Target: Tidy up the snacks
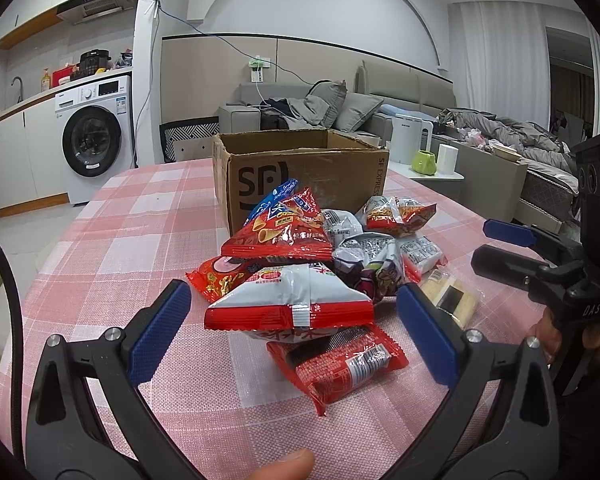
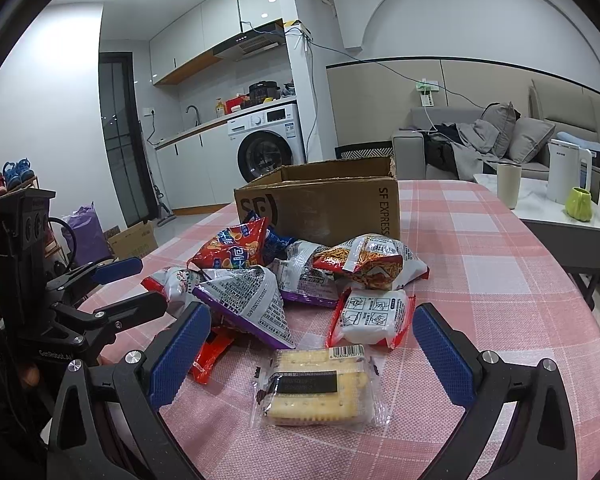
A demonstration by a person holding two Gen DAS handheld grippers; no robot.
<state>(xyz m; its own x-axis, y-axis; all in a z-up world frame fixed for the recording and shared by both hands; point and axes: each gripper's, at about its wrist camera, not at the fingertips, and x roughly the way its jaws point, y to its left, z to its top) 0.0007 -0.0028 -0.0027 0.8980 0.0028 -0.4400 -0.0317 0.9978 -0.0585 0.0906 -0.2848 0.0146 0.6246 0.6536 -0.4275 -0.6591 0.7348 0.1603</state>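
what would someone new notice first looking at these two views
Probably the heap of bright snack packets in the middle of the pink checked tablecloth, red and silver bags piled on each other. Right behind it stands an open cardboard box printed SF. Nearest the right gripper, a clear-wrapped cracker pack lies apart from the heap, between its open fingers.

The surface (image 2: 480, 280), under a pink checked cloth, carries a cardboard box (image 2: 332, 208); snack packets (image 2: 260, 300) lie heaped just before the box.
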